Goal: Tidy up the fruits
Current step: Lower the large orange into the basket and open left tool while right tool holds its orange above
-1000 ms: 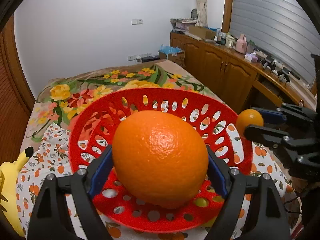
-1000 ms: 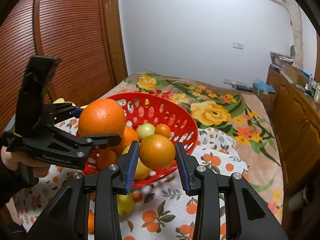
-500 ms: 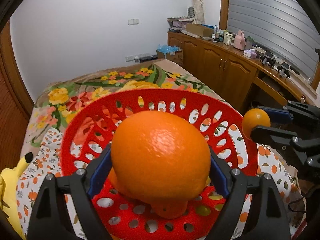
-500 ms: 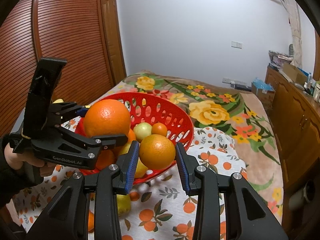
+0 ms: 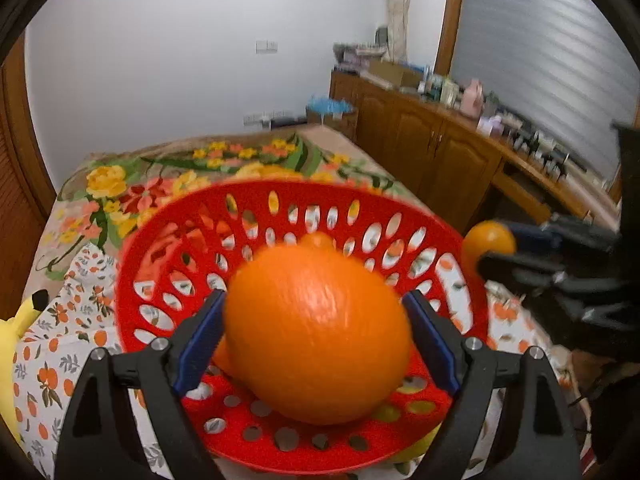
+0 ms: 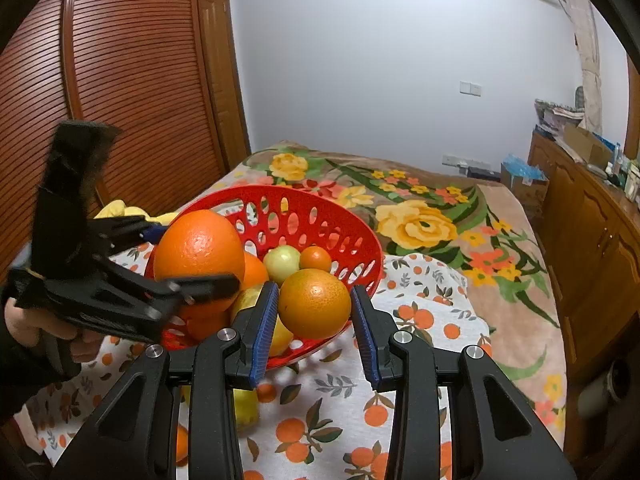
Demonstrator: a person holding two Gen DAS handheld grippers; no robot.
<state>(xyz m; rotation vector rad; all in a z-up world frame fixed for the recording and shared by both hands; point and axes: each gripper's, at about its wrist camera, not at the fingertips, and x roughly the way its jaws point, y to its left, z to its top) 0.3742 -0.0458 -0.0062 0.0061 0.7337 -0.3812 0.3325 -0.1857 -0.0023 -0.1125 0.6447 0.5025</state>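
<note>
My left gripper (image 5: 316, 340) is shut on a large orange (image 5: 318, 346) and holds it over the red perforated basket (image 5: 280, 216). In the right wrist view this orange (image 6: 199, 246) and the left gripper (image 6: 192, 280) sit above the basket's near left rim (image 6: 320, 208). My right gripper (image 6: 314, 312) is shut on a smaller orange (image 6: 315, 303) just in front of the basket's near rim; it shows at the right of the left wrist view (image 5: 490, 238). The basket holds a pale green fruit (image 6: 282, 262), a small orange (image 6: 316, 258) and more fruit.
The basket stands on an orange-print cloth (image 6: 432, 320) over a floral blanket (image 6: 416, 224). A yellow-green fruit (image 6: 246, 404) lies on the cloth beside my right gripper. A yellow plush toy (image 5: 16, 328) lies at the left. Wooden cabinets (image 5: 432, 148) run along the right.
My left gripper has carried the large orange lower and further in over the basket. My right gripper has held almost still with its orange.
</note>
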